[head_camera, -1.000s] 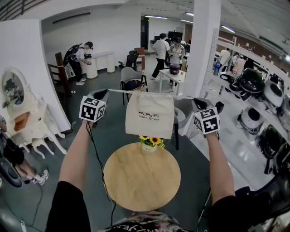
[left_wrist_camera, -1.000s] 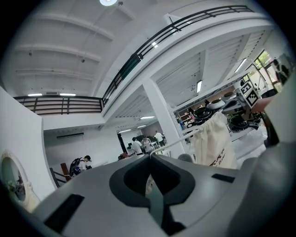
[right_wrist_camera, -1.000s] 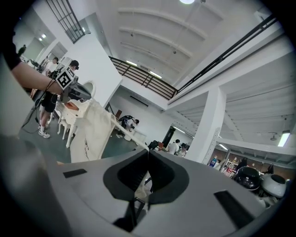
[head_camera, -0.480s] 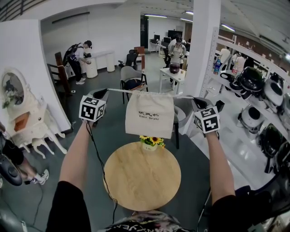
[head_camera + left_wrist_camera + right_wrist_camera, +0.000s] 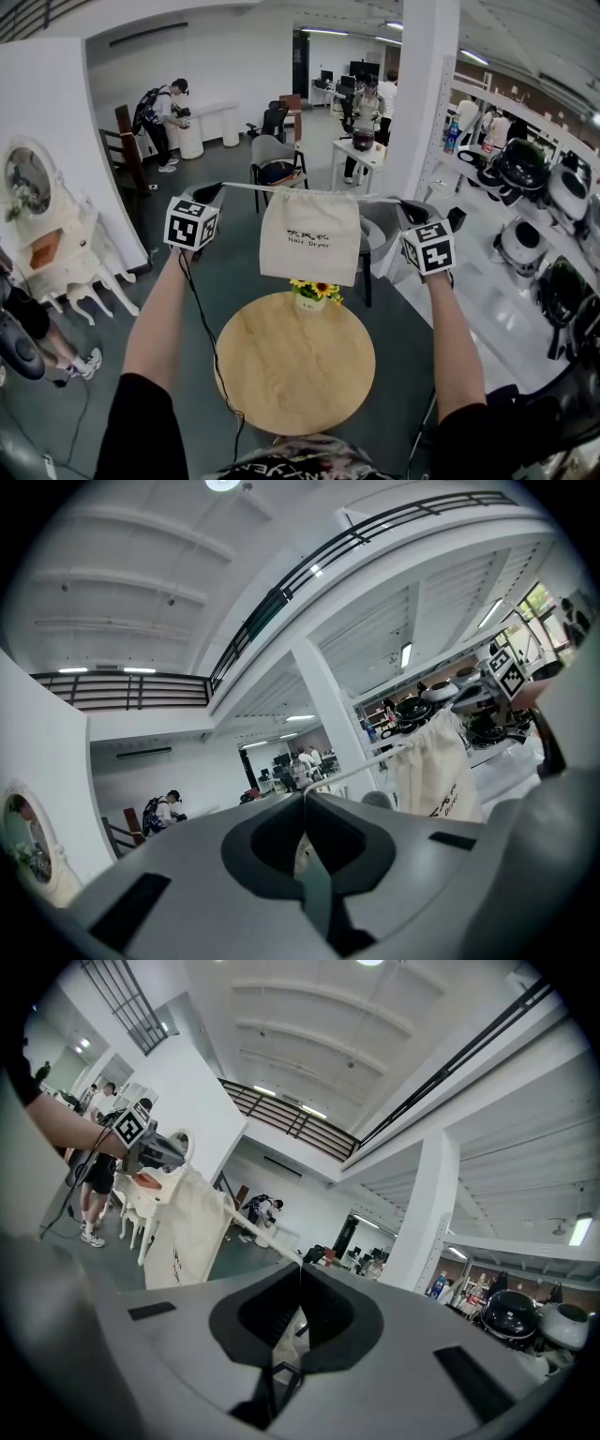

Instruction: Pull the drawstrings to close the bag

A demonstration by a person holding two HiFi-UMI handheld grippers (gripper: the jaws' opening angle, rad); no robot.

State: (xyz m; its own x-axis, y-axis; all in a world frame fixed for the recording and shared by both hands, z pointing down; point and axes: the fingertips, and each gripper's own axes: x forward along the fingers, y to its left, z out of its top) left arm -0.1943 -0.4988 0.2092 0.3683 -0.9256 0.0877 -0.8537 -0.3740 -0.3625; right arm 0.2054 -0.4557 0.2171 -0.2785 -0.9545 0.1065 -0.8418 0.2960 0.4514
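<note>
A cream cloth bag (image 5: pixel 310 237) with dark print hangs in the air between my two grippers, its mouth gathered tight at the top. Its white drawstring (image 5: pixel 246 188) runs taut out to both sides. My left gripper (image 5: pixel 214 191) is shut on the left end of the drawstring (image 5: pixel 349 772), with the bag (image 5: pixel 434 769) off to its right. The right gripper (image 5: pixel 401 203) is shut on the right end of the drawstring (image 5: pixel 265 1238), and the bag (image 5: pixel 186 1230) hangs to its left. Both hold at about the same height above the round table.
Below the bag stands a round wooden table (image 5: pixel 295 365) with a small pot of yellow flowers (image 5: pixel 312 296) at its far edge. Chairs (image 5: pixel 270 159) stand beyond. Shelves with helmets (image 5: pixel 521 169) line the right, a white dresser (image 5: pixel 52 246) the left. People stand in the background.
The grippers and bag hold almost still. People in the background have walked further off.
</note>
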